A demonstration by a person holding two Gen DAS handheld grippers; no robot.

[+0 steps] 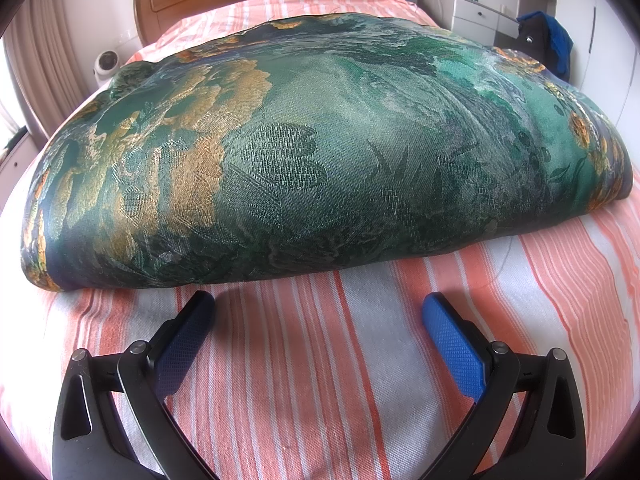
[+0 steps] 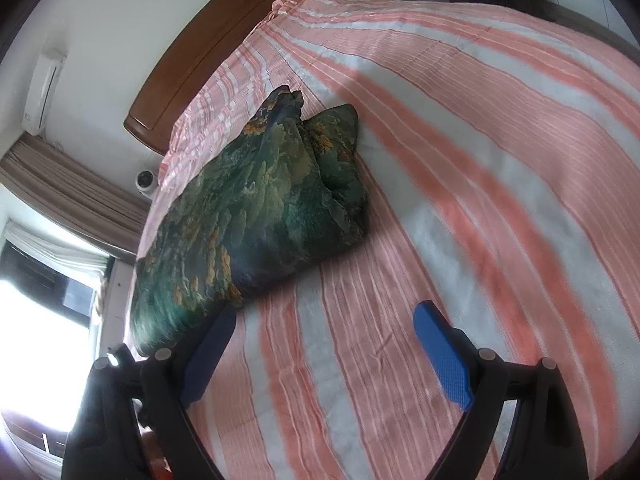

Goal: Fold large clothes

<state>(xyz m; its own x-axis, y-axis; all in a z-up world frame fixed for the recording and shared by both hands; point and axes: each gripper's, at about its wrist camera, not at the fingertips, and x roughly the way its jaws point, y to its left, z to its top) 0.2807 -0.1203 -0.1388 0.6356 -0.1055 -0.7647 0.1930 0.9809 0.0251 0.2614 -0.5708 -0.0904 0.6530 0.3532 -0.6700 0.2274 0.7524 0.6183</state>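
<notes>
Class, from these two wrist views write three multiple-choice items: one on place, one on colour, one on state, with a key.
1. Where does the folded green-and-gold brocade cloth lie?
A. on the striped bedsheet
B. on the floor
C. on a chair

2. What colour are the left gripper pads?
A. red
B. blue
C. yellow

3. How stands the right gripper?
A. shut on the cloth
B. shut empty
C. open, holding nothing

Key: A, the orange-and-white striped bedsheet lies under it; B, both pads show blue; C, its fingers stand wide apart over bare sheet.
</notes>
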